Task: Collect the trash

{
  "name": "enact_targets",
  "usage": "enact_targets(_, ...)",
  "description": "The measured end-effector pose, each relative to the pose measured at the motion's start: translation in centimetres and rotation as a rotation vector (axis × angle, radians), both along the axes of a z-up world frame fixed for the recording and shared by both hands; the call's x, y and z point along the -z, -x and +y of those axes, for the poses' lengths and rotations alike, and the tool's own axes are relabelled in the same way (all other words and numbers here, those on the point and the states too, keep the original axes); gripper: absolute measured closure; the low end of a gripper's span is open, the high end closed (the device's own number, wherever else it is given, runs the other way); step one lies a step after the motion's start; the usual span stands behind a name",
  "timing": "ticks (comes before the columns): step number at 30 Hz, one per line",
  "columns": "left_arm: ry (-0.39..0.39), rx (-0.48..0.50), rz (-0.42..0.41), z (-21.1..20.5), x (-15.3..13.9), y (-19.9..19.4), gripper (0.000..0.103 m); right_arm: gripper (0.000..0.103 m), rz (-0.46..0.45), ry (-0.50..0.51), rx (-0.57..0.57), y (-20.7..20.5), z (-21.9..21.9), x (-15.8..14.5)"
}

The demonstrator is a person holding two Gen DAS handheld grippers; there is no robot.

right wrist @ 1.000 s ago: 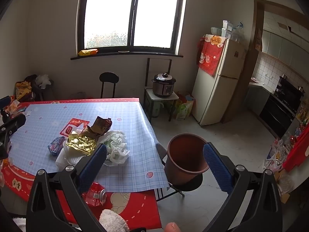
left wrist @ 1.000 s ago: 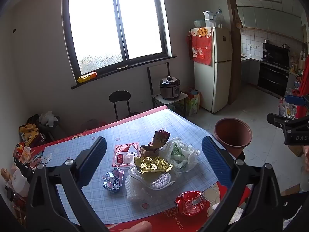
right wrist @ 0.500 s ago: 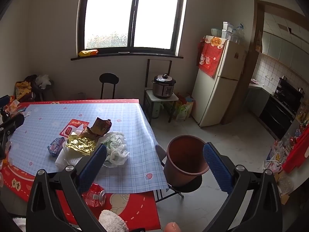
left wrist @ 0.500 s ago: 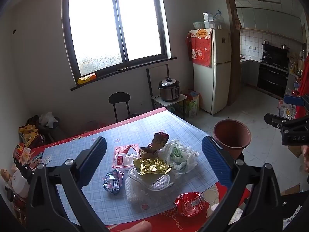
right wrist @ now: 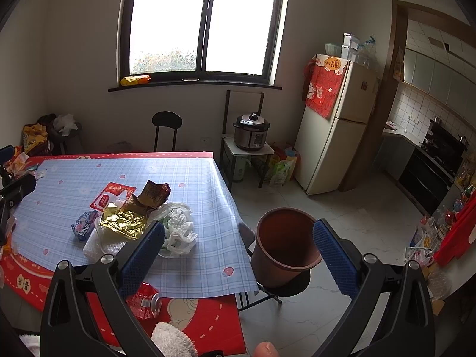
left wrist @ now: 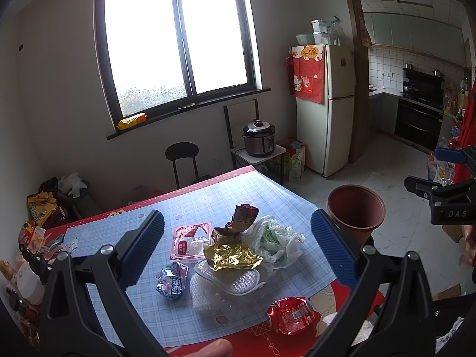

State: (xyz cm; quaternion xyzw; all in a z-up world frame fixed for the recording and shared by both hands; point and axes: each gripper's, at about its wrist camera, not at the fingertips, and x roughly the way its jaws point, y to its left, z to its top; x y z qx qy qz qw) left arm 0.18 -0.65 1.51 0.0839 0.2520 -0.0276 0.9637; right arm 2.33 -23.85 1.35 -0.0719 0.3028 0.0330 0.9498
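My left claw point(left wrist: 236, 250) hangs spread wide and empty above the tabletop point(left wrist: 205, 199). Framed between its 2 fingers lies the trash pile: a blue wrapper point(left wrist: 172, 279) nearest the left finger, then a gold foil wrapper point(left wrist: 233, 255), then a white plastic bag point(left wrist: 275, 239). My right claw point(right wrist: 238, 260) is also spread and empty, the brown bin point(right wrist: 284, 247) between its fingers, just beside the tabletop edge.

One bin point(right wrist: 284, 242), two chairs point(left wrist: 182, 158).
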Motion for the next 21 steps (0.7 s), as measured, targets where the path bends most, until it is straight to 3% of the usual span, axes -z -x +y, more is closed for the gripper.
enact_targets(21, -0.001, -0.002, 0.001, -0.03, 0.12, 0.03, 0.005, 0.004, 0.005, 0.000, 0.002, -0.31, -0.30, 0.01)
